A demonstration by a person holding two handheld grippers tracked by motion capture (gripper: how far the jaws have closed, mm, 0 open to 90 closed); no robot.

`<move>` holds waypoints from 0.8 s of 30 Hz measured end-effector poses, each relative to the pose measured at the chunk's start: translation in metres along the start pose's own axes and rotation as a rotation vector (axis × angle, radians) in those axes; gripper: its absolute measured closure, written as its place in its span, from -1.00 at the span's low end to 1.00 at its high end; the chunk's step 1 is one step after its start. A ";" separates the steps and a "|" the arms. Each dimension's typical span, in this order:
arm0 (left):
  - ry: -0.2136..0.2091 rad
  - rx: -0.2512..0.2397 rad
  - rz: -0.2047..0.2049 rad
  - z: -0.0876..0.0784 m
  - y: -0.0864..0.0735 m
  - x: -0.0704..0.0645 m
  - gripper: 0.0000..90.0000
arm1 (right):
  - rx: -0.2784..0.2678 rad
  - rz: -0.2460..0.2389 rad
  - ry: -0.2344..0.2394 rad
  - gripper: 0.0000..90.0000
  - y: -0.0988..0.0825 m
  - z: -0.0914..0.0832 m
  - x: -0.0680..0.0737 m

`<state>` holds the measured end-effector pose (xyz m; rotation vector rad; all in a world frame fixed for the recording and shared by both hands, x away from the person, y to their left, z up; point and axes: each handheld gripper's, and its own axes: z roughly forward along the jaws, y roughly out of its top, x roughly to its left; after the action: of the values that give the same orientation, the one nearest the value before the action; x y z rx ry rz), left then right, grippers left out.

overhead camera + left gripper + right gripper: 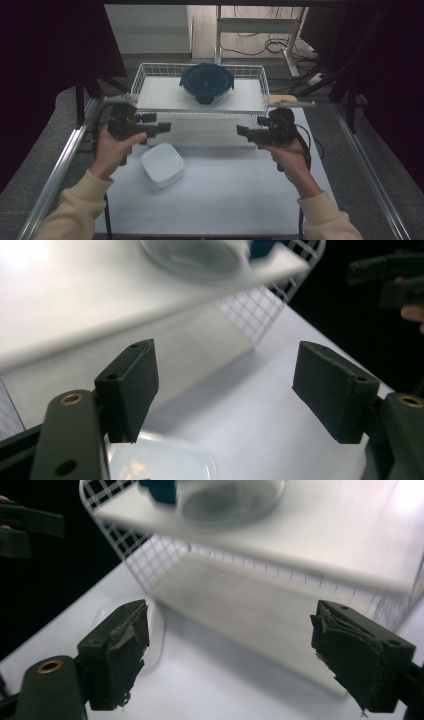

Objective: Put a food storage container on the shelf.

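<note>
Claws first: your left claw (164, 127) stands wide with nothing between its jaws, level and pointing inward across the surface (225, 200). Just below it sits the white tub (162, 164), lid on, resting flat and touching nothing else; in the left claw's own view the tub (160, 462) lies under the near jaw. Farther along, the wire basket (145, 75) stands at the back of the surface, and on its white tray sits the round bowl (207, 83) with the dark lid, clear of both claws. At the right, your right claw (243, 132) is also wide and empty, pointing back toward the left one, well apart from it.

You seem to be between grasps, both hands free and facing the open stretch in front of the basket. The tub is the nearest thing to take, so the next move likely calls for tipping the left claw down over it and straddling its sides squarely before closing; the smooth lid could slip if pinched at a corner.
</note>
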<state>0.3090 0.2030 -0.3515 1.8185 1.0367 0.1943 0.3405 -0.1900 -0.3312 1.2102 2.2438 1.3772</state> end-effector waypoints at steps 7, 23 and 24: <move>0.047 0.051 0.042 -0.005 -0.060 -0.010 -0.43 | 0.017 -0.015 0.032 -0.56 -0.054 -0.017 0.001; 0.098 0.134 -0.015 0.005 -0.118 -0.003 -0.40 | 0.126 -0.020 0.071 -0.51 -0.129 -0.006 0.003; 0.105 0.128 -0.013 0.003 -0.118 -0.003 -0.40 | 0.127 -0.023 0.069 -0.51 -0.130 -0.007 0.003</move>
<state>0.2423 0.2157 -0.4480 1.9332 1.1565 0.2221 0.2668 -0.2190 -0.4342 1.1888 2.4181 1.3046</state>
